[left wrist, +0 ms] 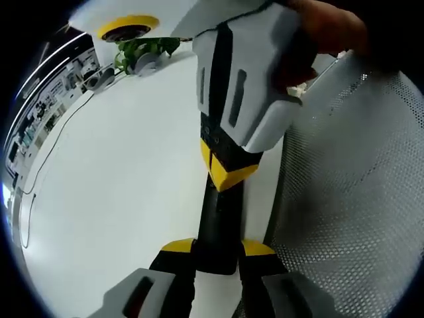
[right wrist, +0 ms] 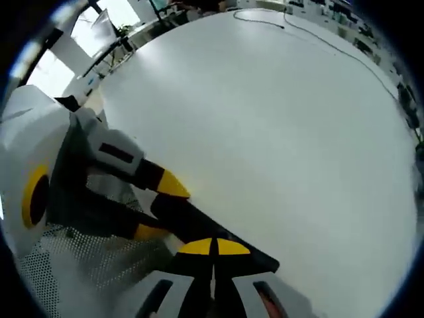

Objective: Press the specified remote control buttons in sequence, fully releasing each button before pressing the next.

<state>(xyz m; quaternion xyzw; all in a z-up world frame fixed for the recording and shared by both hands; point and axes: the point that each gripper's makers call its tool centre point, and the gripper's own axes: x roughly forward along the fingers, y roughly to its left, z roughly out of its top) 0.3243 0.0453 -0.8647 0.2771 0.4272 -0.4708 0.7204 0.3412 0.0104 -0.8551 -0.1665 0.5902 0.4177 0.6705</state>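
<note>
In the left gripper view the white worktop (left wrist: pixel 112 199) lies open from 7 to 11 o'clock, a thin cable (left wrist: pixel 50 149) crossing it. A perforated mesh tray (left wrist: pixel 351 199) blocks 1 to 5 o'clock.

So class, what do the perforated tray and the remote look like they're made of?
The tray looks like painted or coated sheet metal, a pale surface punched with fine regular holes. The remote looks like matte black plastic, a slim dark bar with little shine. Neither is certain.

one remote control (left wrist: pixel 218 225), two tongs (left wrist: pixel 218 248) (right wrist: pixel 213 246), one mesh tray (left wrist: pixel 351 192), one plant (left wrist: pixel 142 48)
</note>
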